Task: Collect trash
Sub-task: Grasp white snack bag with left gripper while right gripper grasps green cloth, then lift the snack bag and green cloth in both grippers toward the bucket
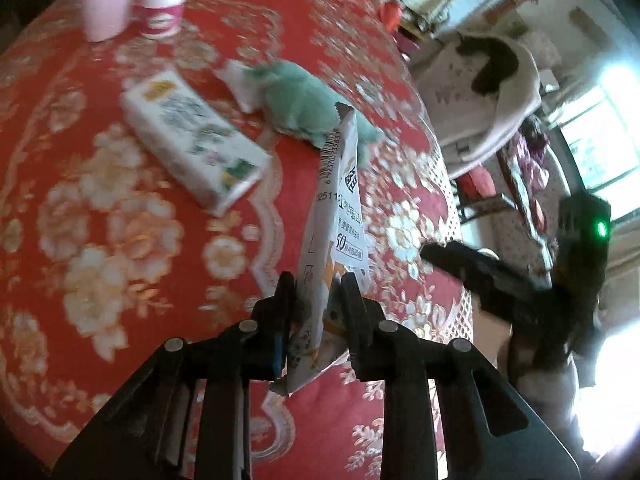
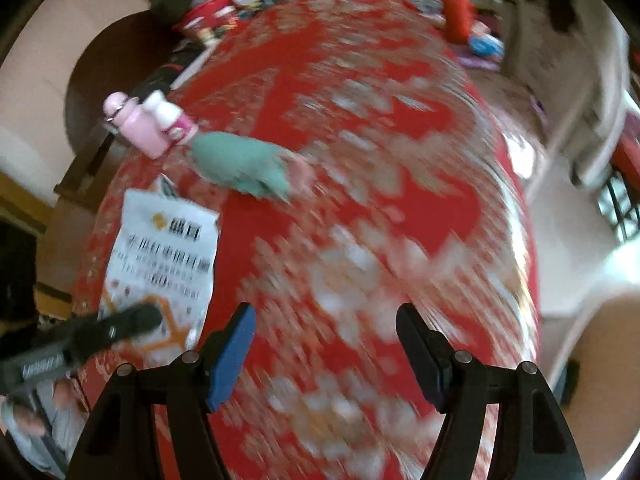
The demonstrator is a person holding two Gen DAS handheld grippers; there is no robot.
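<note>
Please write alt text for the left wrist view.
The left gripper pinches a white snack wrapper upright above a red floral tablecloth. Behind lie a tissue pack and a green plush toy.

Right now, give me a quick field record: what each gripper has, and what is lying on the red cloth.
left gripper: shut on the white food wrapper, held upright
right gripper: open, nothing between its jaws
on the cloth: tissue pack, green plush toy, pink bottle, small white bottle
picture quality: right wrist view blurred
</note>
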